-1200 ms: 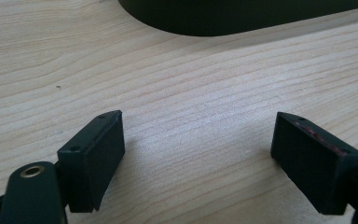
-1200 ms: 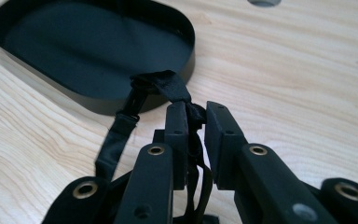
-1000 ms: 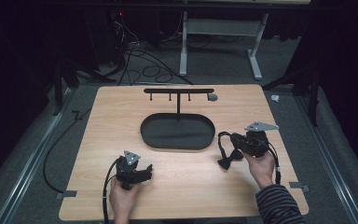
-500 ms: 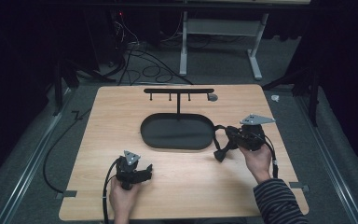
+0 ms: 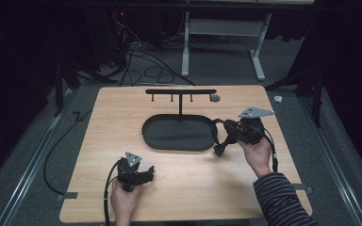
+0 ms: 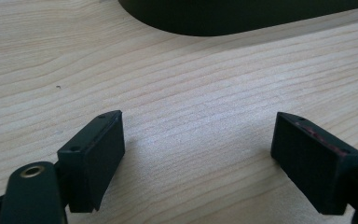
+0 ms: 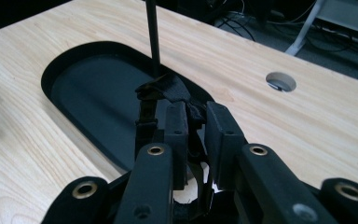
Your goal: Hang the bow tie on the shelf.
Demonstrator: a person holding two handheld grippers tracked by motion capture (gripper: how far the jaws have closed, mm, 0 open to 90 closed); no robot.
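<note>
A black strap (image 7: 167, 88) hangs looped between the jaws of my right gripper (image 7: 196, 116), which is shut on it. In the high view the right gripper (image 5: 229, 133) holds the strap (image 5: 218, 141) at the right end of the black oval tray (image 5: 156, 137). The strap's lower end hangs just above the table. A black T-shaped stand (image 5: 180, 92) with small hooks rises from the tray's far rim. My left gripper (image 5: 143, 173) rests near the table's front edge, and its jaws (image 6: 198, 140) stand wide open over bare wood, facing the tray's rim (image 6: 223, 18).
The wooden table (image 5: 122, 117) has a round cable hole (image 5: 214, 98) at the back right, next to the stand's bar. Cables and a white desk frame (image 5: 257, 52) lie on the floor beyond the table. Metal rails run along both sides.
My right gripper has carried the strap left and farther from the person, up to the tray's right end. The left gripper has stayed where it was.
</note>
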